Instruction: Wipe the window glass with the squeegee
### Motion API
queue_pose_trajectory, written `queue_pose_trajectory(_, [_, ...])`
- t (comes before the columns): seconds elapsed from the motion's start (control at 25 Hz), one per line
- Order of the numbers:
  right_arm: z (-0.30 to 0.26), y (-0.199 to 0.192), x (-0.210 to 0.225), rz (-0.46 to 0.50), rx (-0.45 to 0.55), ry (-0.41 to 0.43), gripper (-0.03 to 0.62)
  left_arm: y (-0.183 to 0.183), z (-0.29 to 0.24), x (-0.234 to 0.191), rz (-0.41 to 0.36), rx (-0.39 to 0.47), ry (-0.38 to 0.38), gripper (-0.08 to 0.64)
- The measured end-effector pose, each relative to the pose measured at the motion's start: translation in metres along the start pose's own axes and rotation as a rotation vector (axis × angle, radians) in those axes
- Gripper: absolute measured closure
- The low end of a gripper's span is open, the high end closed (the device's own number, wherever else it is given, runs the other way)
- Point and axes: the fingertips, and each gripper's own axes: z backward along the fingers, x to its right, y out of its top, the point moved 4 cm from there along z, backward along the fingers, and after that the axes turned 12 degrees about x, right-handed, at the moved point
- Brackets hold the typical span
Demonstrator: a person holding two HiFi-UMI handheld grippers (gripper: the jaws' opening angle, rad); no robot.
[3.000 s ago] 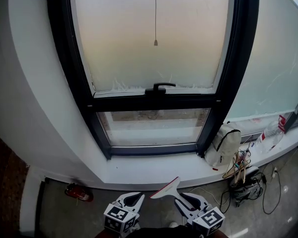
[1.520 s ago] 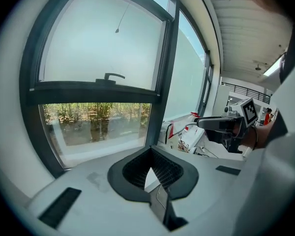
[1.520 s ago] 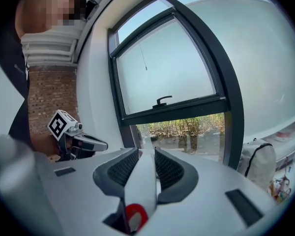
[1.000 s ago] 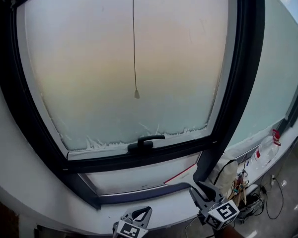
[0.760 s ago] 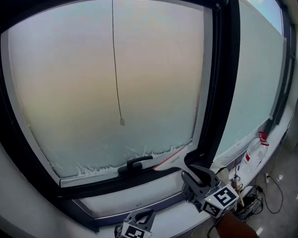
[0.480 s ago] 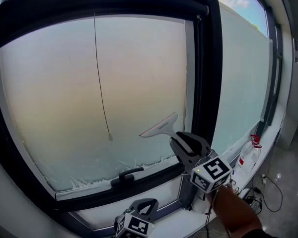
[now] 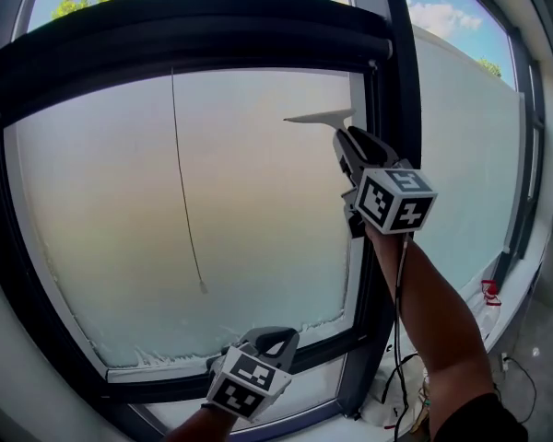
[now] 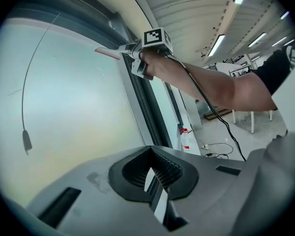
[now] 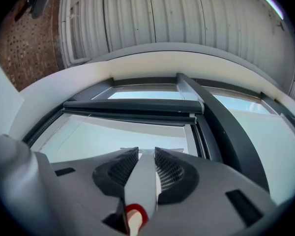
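The right gripper [image 7: 343, 136] clamps the handle of the squeegee [image 7: 318, 118] between its 2 jaws, the blade just beyond its tips against the window glass [image 7: 258, 219]. It looks light and stiff, so this handle hold suits. The left gripper [image 7: 275, 341], well below, is closed and empty.

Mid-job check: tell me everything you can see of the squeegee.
The squeegee is a slim pale tool: a flat white handle with a red ring at its near end, and a wide, thin blade head with a reddish edge. The right claw is shut on the handle. The head lies level at the upper right of the frosted window glass, just under the dark top frame; contact with the glass cannot be confirmed.
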Motion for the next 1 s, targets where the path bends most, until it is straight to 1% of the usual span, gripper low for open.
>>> queue_pose_trajectory(0.12, [-0.034,0.014,0.019,0.034,0.035,-0.022,0.497,0.023,-0.017,-0.008,0.032,0.009,0.003,0.560])
queue_pose_trajectory(0.24, [-0.057,0.024,0.032,0.039,0.073,-0.027,0.497,0.036,-0.034,-0.022,0.019,0.015,0.024,0.560])
queue_pose_trajectory(0.32, [-0.070,0.027,0.040,0.025,0.093,-0.030,0.497,0.043,-0.044,-0.025,0.047,0.025,0.030,0.560])
queue_pose_trajectory(0.4, [-0.080,0.031,0.048,-0.016,0.110,-0.041,0.497,0.048,-0.052,-0.025,0.073,0.039,0.034,0.560])
queue_pose_trajectory(0.44, [-0.084,0.033,0.051,-0.043,0.118,-0.045,0.498,0.049,-0.055,-0.023,0.075,0.041,0.036,0.560])
queue_pose_trajectory(0.52, [-0.090,0.037,0.055,-0.088,0.127,-0.054,0.497,0.048,-0.059,-0.019,0.059,0.037,0.038,0.560])
queue_pose_trajectory(0.6, [-0.093,0.037,0.056,-0.103,0.125,-0.061,0.497,0.042,-0.059,-0.015,0.041,0.026,0.044,0.560])
queue_pose_trajectory(0.8, [-0.094,0.034,0.055,-0.081,0.104,-0.048,0.497,0.023,-0.056,-0.015,0.026,-0.016,0.061,0.560])
queue_pose_trajectory(1.0, [-0.081,0.025,0.053,-0.062,0.078,-0.026,0.497,0.012,-0.050,-0.018,0.036,-0.038,0.077,0.560])
